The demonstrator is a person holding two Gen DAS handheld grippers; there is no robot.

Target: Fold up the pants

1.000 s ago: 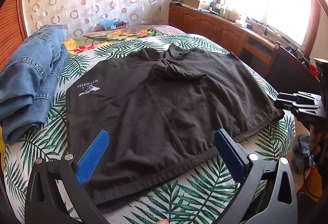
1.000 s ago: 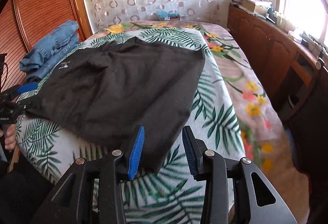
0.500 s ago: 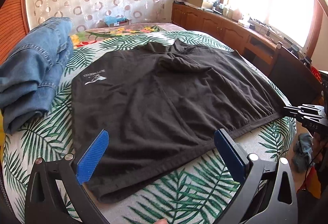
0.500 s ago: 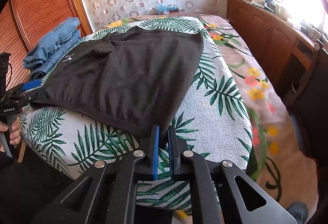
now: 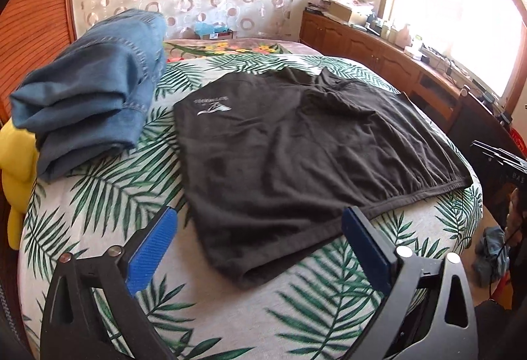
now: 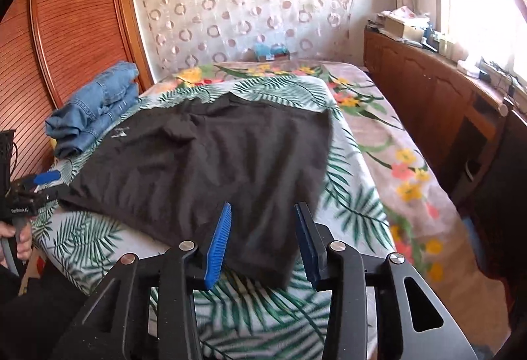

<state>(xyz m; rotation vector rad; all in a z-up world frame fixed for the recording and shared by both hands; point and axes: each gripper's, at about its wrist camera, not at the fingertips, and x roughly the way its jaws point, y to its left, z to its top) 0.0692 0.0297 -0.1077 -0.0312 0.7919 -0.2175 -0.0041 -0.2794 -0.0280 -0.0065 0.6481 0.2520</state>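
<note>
Dark brown fabric shorts (image 5: 296,162) lie spread flat on the palm-leaf bedspread (image 5: 115,188). Left gripper (image 5: 260,248) and right gripper (image 6: 263,238) both hover with jaws spread, holding nothing. Next, likely pinch the waistband corners to start folding.

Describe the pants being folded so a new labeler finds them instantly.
On the palm-leaf bedspread, the black shorts lie flat mid-bed, waistband toward both grippers. Folded jeans are stacked beside them; only the shorts are black, with a small white logo.

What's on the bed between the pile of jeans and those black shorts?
Only bare leaf-print bedspread. In the left wrist view, the folded jeans and the black shorts lie apart, nothing between them.
</note>
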